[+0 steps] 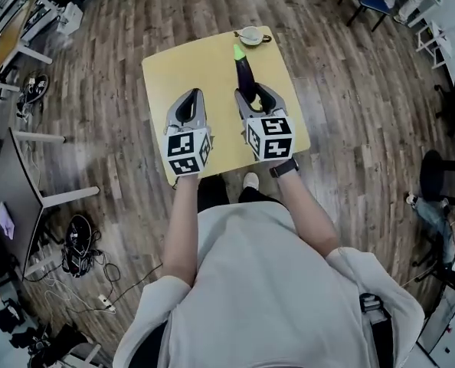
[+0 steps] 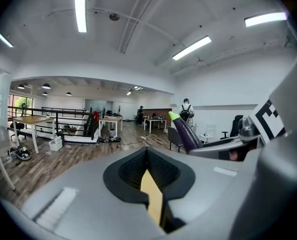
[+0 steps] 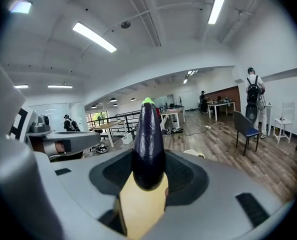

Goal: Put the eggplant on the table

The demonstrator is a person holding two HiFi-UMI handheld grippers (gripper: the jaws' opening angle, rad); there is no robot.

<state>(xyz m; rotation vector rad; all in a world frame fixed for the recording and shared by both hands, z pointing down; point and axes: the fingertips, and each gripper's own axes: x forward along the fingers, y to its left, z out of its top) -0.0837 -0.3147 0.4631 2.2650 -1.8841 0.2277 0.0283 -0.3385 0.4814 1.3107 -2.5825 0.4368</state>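
Eggplant [image 3: 148, 139]: purple, green-tipped, was clamped at its blunt end in the right claw [image 1: 256, 98]. It pointed away over the yellow worktop [image 1: 174, 75], apparently not resting on it. Left claw [image 1: 189, 104]: jaws together, empty, alongside. Cup [image 1: 251, 35]: stood at the far edge. Status: placement not done; lowering and release remained.

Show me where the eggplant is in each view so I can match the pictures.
Head view: upper centre, the eggplant is over the yellow table, its base in the right claw.
Left gripper view: right of centre, slanting up and left out of the right claw.
Right gripper view: dead centre, upright between the jaws.
Shared landmark: its bright green tip, visible in all three views.
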